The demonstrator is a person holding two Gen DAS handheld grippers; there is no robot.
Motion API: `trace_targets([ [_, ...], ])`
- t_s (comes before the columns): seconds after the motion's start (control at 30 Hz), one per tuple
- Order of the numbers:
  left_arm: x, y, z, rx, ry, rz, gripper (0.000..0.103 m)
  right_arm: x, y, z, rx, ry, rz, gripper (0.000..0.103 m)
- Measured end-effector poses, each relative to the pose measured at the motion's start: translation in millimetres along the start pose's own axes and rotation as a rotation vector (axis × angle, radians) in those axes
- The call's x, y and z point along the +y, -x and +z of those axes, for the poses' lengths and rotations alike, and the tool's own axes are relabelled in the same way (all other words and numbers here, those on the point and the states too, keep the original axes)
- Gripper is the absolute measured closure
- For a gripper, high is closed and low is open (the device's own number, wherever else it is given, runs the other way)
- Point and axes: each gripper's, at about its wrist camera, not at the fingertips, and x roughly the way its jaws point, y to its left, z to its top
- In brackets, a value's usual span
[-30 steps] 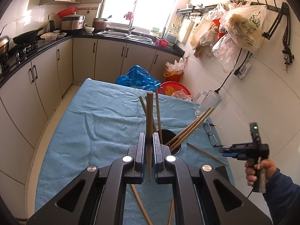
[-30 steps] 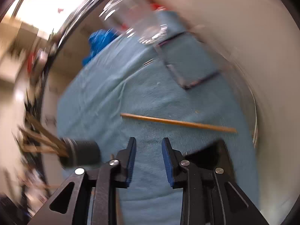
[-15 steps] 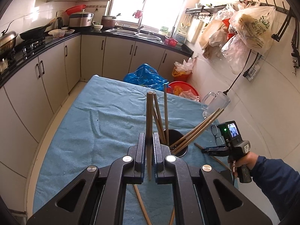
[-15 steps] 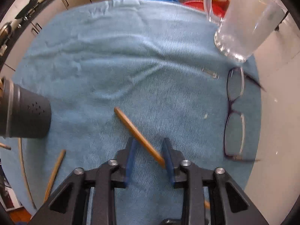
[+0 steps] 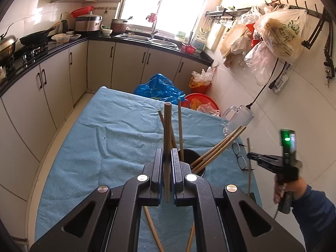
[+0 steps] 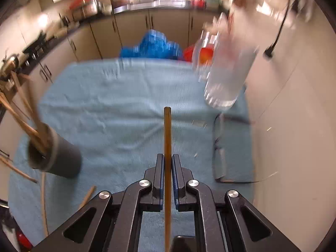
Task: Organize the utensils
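Left gripper fingers clamped on chopstick; right gripper fingers clamped on second chopstick

- The left gripper fills the lower middle of the frame, its jaws clamped on one upright wooden chopstick.
- Just behind it stands a black holder with several chopsticks leaning out, some fanned to the right.
- Loose chopsticks lie on the blue cloth at the bottom of the frame.
- At the right edge a hand in a dark sleeve holds the right gripper, clamped on a thin chopstick.
- Glasses lie beside it, with a glass mug above.
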Motion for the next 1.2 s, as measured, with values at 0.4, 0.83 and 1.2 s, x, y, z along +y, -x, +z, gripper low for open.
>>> trace_targets([
  [0.4, -19, 12, 20, -0.028, -0.045, -0.085, 0.097, 47, 109, -8, -0.239, -0.147, 0.124, 0.096],
  [0.83, -32, 9, 64, -0.099, -0.065, -0.075, 0.097, 144, 154, 50, -0.483, -0.154, 0.220, 0.096],
  [1.2, -20, -31, 51, -0.046, -0.015, -0.026, 0.097, 182, 85, 95, -0.470, -0.161, 0.117, 0.096],
])
